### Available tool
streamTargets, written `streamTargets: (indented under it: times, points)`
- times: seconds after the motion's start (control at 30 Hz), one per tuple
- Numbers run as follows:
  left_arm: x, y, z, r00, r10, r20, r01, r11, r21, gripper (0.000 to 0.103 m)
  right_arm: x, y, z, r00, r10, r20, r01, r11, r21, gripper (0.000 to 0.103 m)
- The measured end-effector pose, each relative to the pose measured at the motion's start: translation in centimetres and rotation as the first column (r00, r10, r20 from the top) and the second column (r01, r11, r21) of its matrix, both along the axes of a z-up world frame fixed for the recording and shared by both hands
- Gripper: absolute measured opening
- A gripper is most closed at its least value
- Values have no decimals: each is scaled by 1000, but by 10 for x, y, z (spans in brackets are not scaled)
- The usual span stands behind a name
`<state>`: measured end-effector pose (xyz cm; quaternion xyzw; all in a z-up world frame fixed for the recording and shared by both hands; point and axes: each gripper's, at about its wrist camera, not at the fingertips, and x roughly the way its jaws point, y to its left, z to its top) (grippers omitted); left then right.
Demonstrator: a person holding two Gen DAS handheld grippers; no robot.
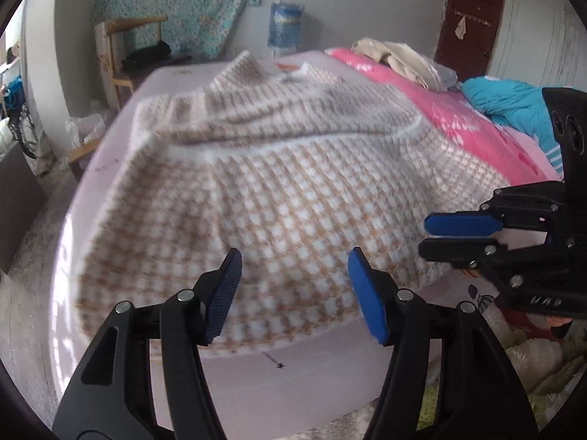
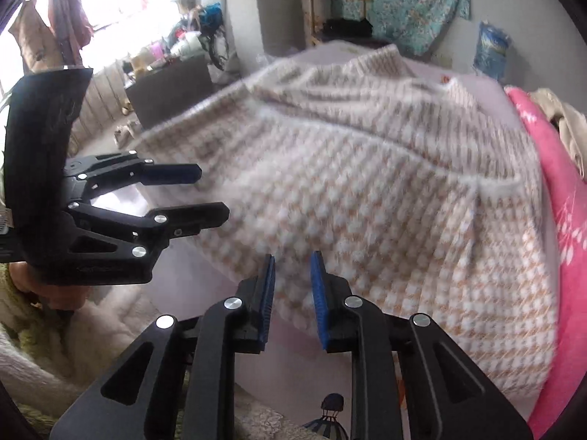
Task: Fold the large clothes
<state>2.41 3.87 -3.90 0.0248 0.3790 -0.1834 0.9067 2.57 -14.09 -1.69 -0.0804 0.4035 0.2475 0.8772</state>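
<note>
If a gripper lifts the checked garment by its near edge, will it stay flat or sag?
The checked garment would probably sag and drape: it already lies in soft folds on the bed. Its fuzzy knit looks thick, so likely grippy rather than slippery, and somewhat heavy when lifted.

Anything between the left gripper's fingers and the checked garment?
No. In the left wrist view the left gripper stands open above the checked garment's near hem, with nothing between its fingers and the cloth.

The checked garment [image 1: 279, 190] is motion-blurred, its weave smeared. The hand [image 2: 55, 289] holding the left gripper [image 2: 209, 194] is mostly hidden behind it. A small orange item [image 1: 288, 68] is perhaps a label.
</note>
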Motion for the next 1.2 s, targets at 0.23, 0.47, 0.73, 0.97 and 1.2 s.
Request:
streamTargets:
  times: [0.23,0.47,0.73,0.97,1.2]
  points:
    - [20,43,-18,984,150,-95,-156,986,-63,54,27,23,-34,997,40,-70,-38,999,29,20]
    - [27,52,-15,970,220,-100,-224,974,-28,57,24,26,-22,997,60,-57,-57,997,54,20]
    - [32,52,-19,957,259,-131,-262,965,-5,59,15,-6,3,999,-17,-29,18,998,56,26]
    - [33,49,-22,954,267,-135,-270,963,-3,63,16,-59,-40,979,-170,-110,178,982,62,43]
    - [34,48,-20,951,274,-146,-276,961,2,64,-2,-65,-5,976,-214,-29,214,977,4,42]
